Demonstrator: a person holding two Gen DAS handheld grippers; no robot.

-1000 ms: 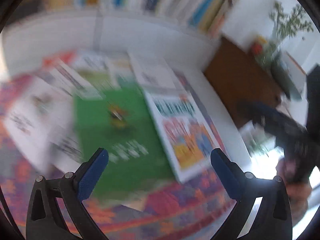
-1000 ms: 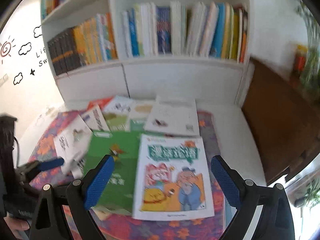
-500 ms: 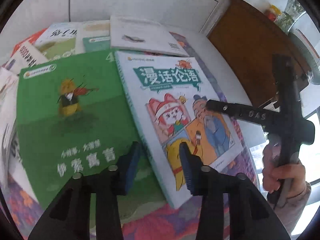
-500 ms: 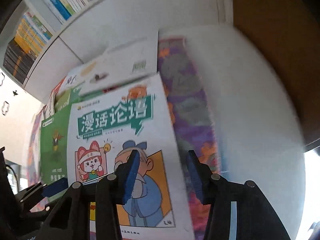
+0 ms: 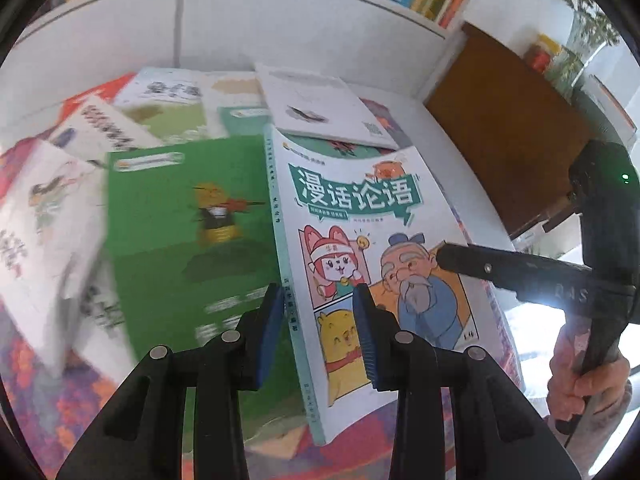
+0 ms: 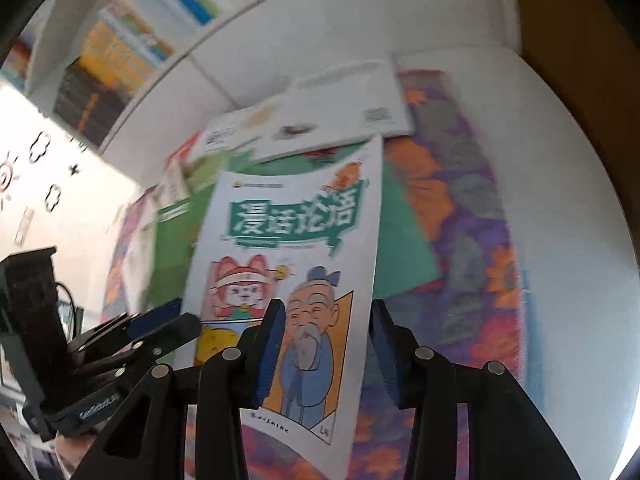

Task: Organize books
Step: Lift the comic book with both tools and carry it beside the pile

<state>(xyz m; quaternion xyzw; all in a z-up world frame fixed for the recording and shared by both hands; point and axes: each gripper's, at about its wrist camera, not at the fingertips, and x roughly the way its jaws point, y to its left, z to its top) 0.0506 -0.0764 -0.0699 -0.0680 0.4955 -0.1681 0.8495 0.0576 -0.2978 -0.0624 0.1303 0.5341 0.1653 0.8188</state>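
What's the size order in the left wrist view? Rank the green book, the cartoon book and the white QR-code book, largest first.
1. green book and cartoon book: about alike; the cartoon book sits nearer the camera, so unranked.
2. white QR-code book: smallest, though farthest away.

White cartoon-covered book (image 5: 360, 240), spine edge lifted, tilted above green book (image 5: 180, 216) among scattered books.

Behind your work area stands a white bookshelf unit (image 5: 280, 20). A patterned rug (image 6: 472, 208) in purple and orange lies on a white floor (image 6: 560, 160). At your right sits a brown wooden cabinet (image 5: 500, 112) bearing a green plant (image 5: 588, 20). Black wall decals (image 6: 40, 148) mark the left wall.
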